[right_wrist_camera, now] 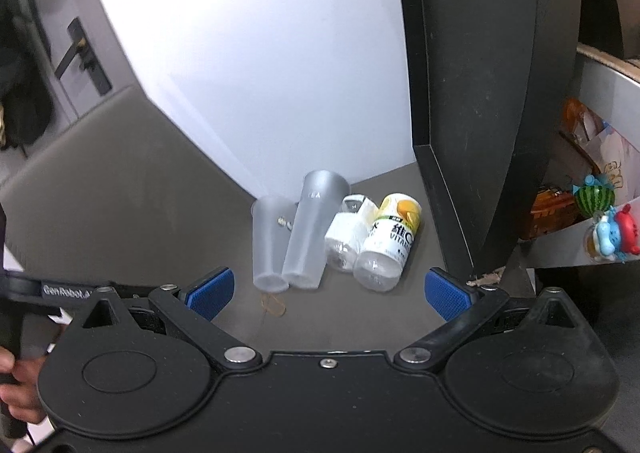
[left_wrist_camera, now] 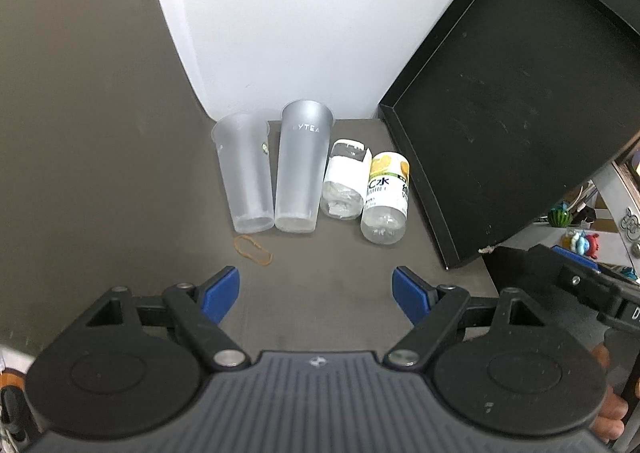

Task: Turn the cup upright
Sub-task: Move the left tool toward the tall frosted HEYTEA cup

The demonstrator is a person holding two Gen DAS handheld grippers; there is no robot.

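Observation:
Two frosted plastic cups stand side by side on the grey table: a shorter clear one (left_wrist_camera: 244, 173) (right_wrist_camera: 272, 241) on the left and a taller one (left_wrist_camera: 302, 169) (right_wrist_camera: 314, 225) with faint white lettering on the right. Both show their wide rims on top. My left gripper (left_wrist_camera: 316, 295) is open and empty, a little in front of the cups. My right gripper (right_wrist_camera: 328, 293) is open and empty, also short of them.
Two plastic bottles lie right of the cups, one with a white label (left_wrist_camera: 346, 181) (right_wrist_camera: 348, 237), one with a yellow label (left_wrist_camera: 386, 199) (right_wrist_camera: 390, 241). A rubber band (left_wrist_camera: 252, 249) (right_wrist_camera: 274, 303) lies in front. A black tray (left_wrist_camera: 512, 109) leans at right. A white wall (left_wrist_camera: 280, 13) stands behind.

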